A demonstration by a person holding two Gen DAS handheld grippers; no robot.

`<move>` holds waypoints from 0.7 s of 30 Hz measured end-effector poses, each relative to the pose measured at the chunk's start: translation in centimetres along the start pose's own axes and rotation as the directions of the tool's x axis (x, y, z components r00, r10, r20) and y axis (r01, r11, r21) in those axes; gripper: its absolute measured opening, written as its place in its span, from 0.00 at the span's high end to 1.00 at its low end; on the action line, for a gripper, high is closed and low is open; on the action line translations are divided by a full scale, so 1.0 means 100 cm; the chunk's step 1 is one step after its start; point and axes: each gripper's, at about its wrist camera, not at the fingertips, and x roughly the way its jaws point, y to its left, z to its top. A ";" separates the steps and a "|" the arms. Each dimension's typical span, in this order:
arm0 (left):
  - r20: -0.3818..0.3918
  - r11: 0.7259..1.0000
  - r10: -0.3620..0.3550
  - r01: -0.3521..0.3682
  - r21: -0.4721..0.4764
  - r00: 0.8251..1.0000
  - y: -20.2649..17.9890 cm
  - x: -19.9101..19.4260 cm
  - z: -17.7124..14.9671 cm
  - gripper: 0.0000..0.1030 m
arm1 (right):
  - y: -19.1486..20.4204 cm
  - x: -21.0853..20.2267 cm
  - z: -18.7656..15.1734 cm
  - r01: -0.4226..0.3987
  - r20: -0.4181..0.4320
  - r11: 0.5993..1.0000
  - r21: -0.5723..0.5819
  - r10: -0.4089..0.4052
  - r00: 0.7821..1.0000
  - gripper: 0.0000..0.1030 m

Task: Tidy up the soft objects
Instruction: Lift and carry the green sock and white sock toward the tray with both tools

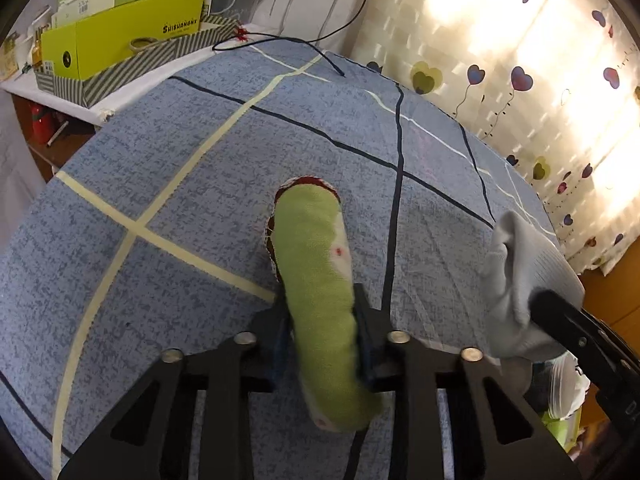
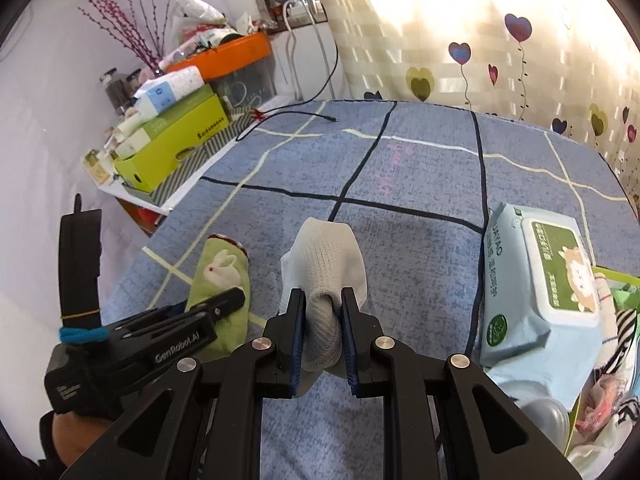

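Note:
A green sock (image 1: 316,264) with a white rabbit on it and a dark red cuff lies along the blue checked bed cover (image 1: 180,168). My left gripper (image 1: 322,312) is shut on its middle. The same green sock (image 2: 222,272) and left gripper (image 2: 218,304) show at the lower left of the right wrist view. A pale grey sock (image 2: 328,260) is bunched between the pads of my right gripper (image 2: 323,308), which is shut on it just above the cover. In the left wrist view that grey sock (image 1: 520,268) hangs at the right edge.
A pack of wet wipes (image 2: 540,292) lies on the bed to the right, beside a green-rimmed bin (image 2: 616,276) of mixed cloth items. A side shelf with a lime box (image 1: 120,40) borders the left. A black cable (image 1: 304,42) trails onto the far cover; a heart-patterned curtain (image 1: 520,80) hangs behind.

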 end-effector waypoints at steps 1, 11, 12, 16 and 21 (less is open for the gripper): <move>0.008 1.000 0.004 -0.004 0.008 1.000 -0.001 -0.002 -0.001 0.77 | 0.000 -0.003 -0.002 -0.002 0.002 1.000 -0.002 0.002 1.000 0.84; 0.070 0.997 -0.033 0.028 0.073 0.997 -0.023 -0.044 -0.014 0.78 | -0.001 -0.049 -0.016 0.005 0.075 1.000 -0.008 -0.004 0.997 0.84; 0.077 0.996 -0.042 0.036 0.077 0.996 -0.025 -0.048 -0.015 0.78 | -0.001 -0.054 -0.019 0.007 0.081 1.000 -0.008 -0.006 0.997 0.84; 0.105 0.992 -0.072 0.060 0.113 0.992 -0.036 -0.070 -0.022 0.78 | -0.002 -0.073 -0.030 0.013 0.104 1.000 -0.012 -0.012 0.995 0.84; 0.119 0.984 -0.104 0.084 0.158 0.987 -0.053 -0.089 -0.034 0.78 | -0.006 -0.095 -0.044 0.020 0.128 1.000 -0.006 -0.019 0.992 0.84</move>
